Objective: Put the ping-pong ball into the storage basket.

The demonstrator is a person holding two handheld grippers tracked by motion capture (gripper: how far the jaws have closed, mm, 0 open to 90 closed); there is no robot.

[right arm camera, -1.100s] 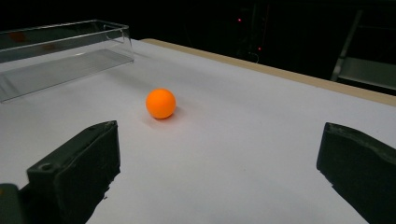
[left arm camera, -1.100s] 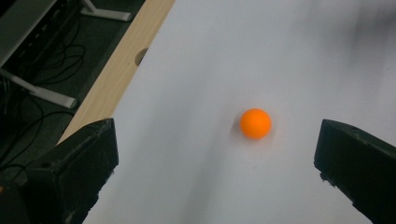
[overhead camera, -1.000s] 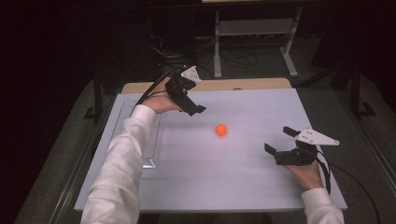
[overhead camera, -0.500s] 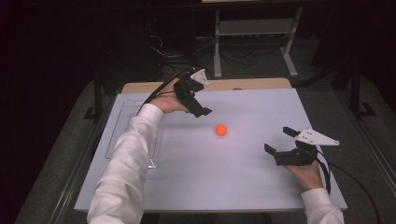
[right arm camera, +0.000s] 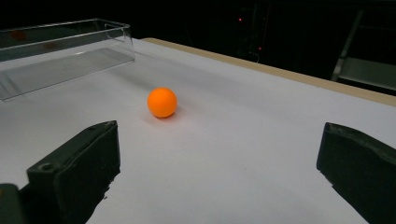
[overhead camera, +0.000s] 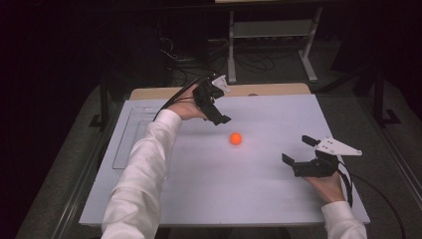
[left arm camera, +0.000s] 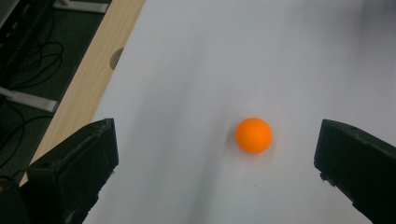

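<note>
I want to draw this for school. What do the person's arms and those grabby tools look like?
Both arms wear long white sleeves. The left gripper and right gripper are black, each with two chunky, blocky jaws. A pale grey three-cornered plate sits on top of the right one, and a smaller one on the left. A thin black cable trails from each gripper.

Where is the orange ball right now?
In the high view the orange ball lies free on the white table top, near its middle, just below and right of the open left gripper and apart from the right gripper.
</note>
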